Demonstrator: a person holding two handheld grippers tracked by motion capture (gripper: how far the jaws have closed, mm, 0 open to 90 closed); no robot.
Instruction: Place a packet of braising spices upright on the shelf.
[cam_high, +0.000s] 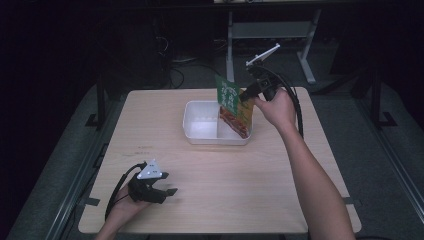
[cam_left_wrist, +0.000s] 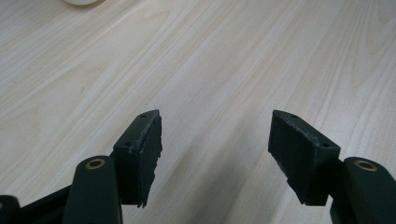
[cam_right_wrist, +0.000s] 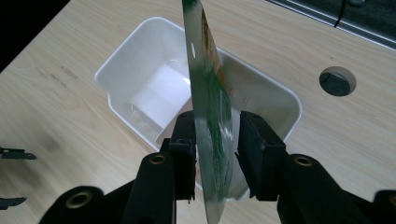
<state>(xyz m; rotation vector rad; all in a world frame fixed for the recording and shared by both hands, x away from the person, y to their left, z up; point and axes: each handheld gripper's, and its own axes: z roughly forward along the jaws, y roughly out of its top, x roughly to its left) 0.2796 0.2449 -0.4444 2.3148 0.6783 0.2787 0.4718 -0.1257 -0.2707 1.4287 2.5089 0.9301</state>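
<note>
Right hand-held gripper (cam_right_wrist: 215, 140) straddles green packet (cam_right_wrist: 210, 116) standing in white bin (cam_right_wrist: 121, 60).

Table (cam_high: 210, 200): pale wood, light beige with fine brown grain streaks; one round dark hole (cam_right_wrist: 337, 80) near its edge in the right gripper view.

Box (cam_high: 197, 125): plain white, glossy, no pattern.

Packet (cam_high: 234, 107): green upper part with white print; lower part orange and red. In the right gripper view its thin side reads green with a white sheen and an orange-tan band at the top.

Left gripper (cam_high: 167, 191): black jaws, brass-coloured pins, pale grey plate on top, black cable.

Right gripper (cam_high: 246, 94): black, brass-coloured pins, white-grey plate, black cable.

Floor around the table: dull grey. Background: near black.
</note>
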